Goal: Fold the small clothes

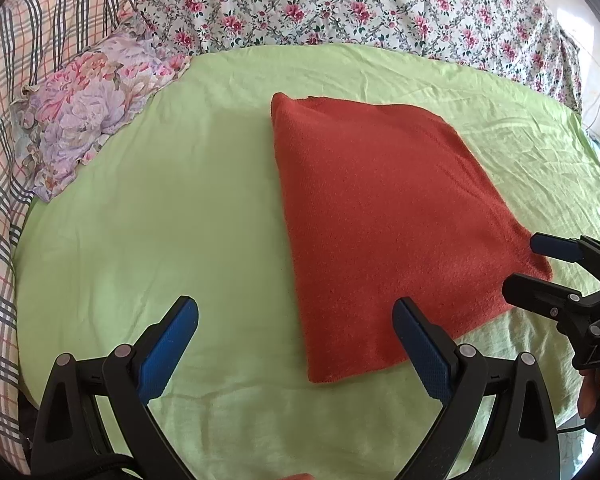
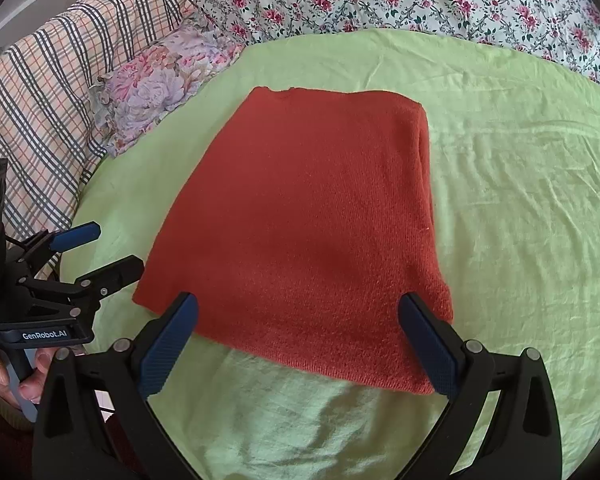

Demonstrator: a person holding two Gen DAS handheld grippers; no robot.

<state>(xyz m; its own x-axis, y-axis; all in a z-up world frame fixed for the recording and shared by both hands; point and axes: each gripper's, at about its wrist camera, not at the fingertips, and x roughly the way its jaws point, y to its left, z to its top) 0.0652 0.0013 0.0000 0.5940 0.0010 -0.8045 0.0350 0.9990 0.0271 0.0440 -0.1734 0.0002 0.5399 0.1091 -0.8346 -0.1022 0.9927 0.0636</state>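
Lying flat in the middle of the light green bed sheet [image 1: 180,208] is the folded rust-red knitted garment [image 1: 380,220], a thick, roughly rectangular bundle with its layered edge showing along the right side in the right wrist view [image 2: 320,232]. Both tools hover at the near edge, and neither one grips anything. The left gripper [image 1: 296,320], black-framed with blue textured pads, has its fingers spread wide; its right fingertip [image 1: 410,316] sits over the garment's near edge and the other over bare sheet to the left of it. The right gripper [image 2: 298,312] is just as wide apart, straddling the near edge of the red bundle, with both blue pads over the fabric; whether they touch it, I cannot tell. From the left camera that same right gripper [image 1: 540,268] shows at the right edge, its blue pad just beside the garment's near-right corner. From the right camera the left gripper [image 2: 112,252] comes in from the left, close to the garment's near-left corner, with a person's hand [image 2: 20,376] wrapped round its handle. At the far left lies a purple and pink floral frilled pillow [image 1: 84,108], next to a plaid checked blanket [image 1: 4,160]. Across the far side stretches a white quilt with red roses [image 1: 360,4].
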